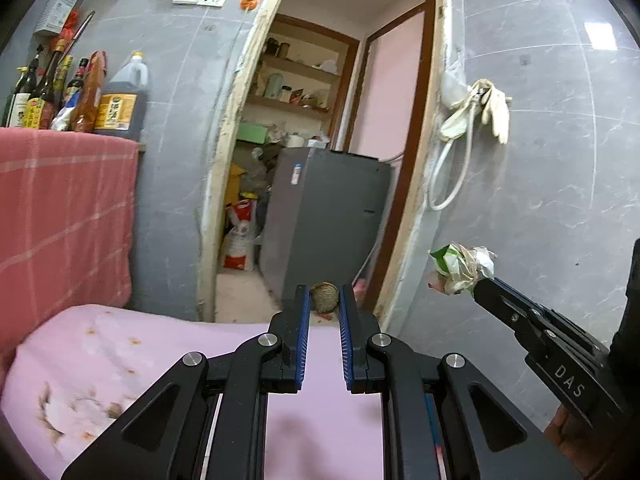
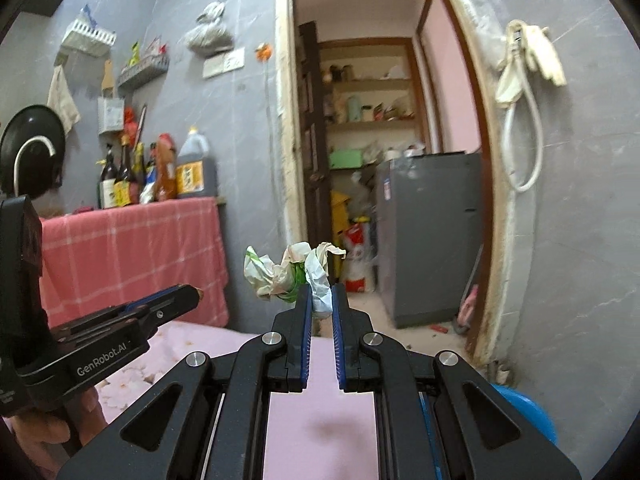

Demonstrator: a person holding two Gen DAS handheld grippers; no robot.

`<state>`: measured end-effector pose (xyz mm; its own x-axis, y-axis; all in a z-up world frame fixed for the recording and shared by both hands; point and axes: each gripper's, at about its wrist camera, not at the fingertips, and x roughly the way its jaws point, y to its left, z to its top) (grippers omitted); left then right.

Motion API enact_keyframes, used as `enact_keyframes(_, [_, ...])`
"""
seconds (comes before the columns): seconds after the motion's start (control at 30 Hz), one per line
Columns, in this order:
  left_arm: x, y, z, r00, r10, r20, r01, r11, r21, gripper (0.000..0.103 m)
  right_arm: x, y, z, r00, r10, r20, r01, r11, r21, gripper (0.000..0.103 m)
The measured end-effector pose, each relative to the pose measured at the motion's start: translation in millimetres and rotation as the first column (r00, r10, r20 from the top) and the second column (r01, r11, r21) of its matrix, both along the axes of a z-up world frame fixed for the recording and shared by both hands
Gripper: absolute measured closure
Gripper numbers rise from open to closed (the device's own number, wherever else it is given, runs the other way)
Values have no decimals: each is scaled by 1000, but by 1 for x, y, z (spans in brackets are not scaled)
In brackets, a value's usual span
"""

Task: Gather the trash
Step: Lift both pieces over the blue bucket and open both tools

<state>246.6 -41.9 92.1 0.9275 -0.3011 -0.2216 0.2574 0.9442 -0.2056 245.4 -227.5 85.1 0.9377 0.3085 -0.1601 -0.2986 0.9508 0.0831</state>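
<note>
My right gripper [image 2: 321,300] is shut on a crumpled white and green paper wad [image 2: 292,268], held in the air above the pink table [image 2: 240,344]. In the left wrist view the same wad [image 1: 462,266] shows at the tip of the right gripper [image 1: 482,286]. My left gripper [image 1: 324,300] is shut on a small round brownish lump [image 1: 325,297] pinched between its fingertips. It also shows at the left in the right wrist view [image 2: 192,294], jaws together.
A stained pink table cover [image 1: 100,360] lies below both grippers. A red checked cloth [image 1: 60,216] covers a counter with bottles [image 1: 80,96]. A doorway ahead opens on a grey fridge [image 1: 324,220] and shelves. A blue bin [image 2: 528,412] stands low right.
</note>
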Motion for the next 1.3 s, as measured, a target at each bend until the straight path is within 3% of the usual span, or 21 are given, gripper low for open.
enact_keyframes(0.5, [-1,-102,0,993,-116,37,115,993,31,92,-32,-84,-10,975,-213,63,212,977,21,95])
enact_keyframes(0.83, [12,-152,-20,985,-171,-10,171,981,90,92,-27,-124,-41,957,-289,-5,289,956,52,95])
enact_keyframes(1.3, [35,-182,-55,971,-206,-120,221,967,129,91,-15,-145,-77,939,-321,-126,330,942,63,95])
